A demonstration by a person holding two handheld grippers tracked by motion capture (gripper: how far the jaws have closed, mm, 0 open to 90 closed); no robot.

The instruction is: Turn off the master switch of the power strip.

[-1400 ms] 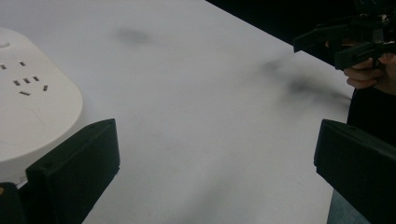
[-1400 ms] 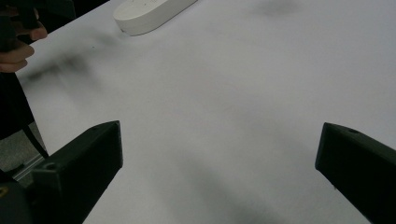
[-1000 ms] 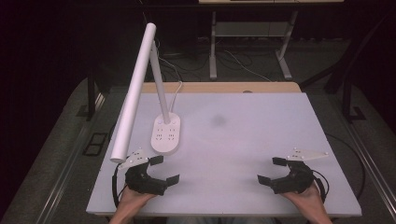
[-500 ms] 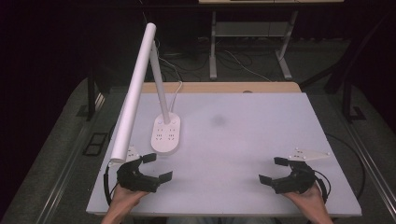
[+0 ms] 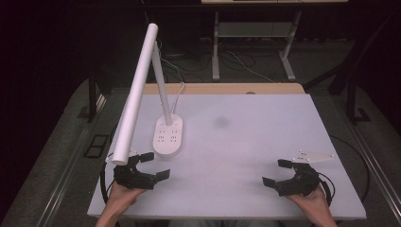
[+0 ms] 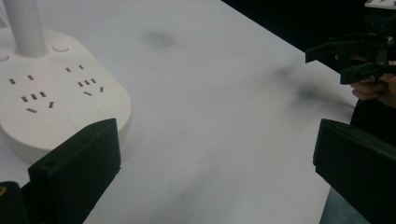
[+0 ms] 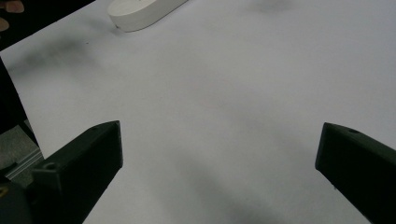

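Two hand-held grippers rest at the near edge of the white surface [image 5: 265, 142], each with its jaws spread wide and holding nothing: the left hand-held gripper [image 5: 150, 165] sits just beside the desk lamp [image 5: 142, 90], while the right hand-held gripper [image 5: 280, 172] lies well apart from it at the opposite side. The lamp stands on the left half of the surface; its oval base [image 5: 169, 137], which carries rows of sockets, lies flat with its long axis running from the near edge toward the far edge. A slim post [image 5: 161, 90] rises from the far end of the base, and the long white tube [image 5: 136, 94] slopes down from the post's top toward the person, its lower end hanging above the left hand-held gripper. The lamp is probably rigid, smooth plastic, weighted low; the base rim or post would likely offer a steadier hold than the tube.
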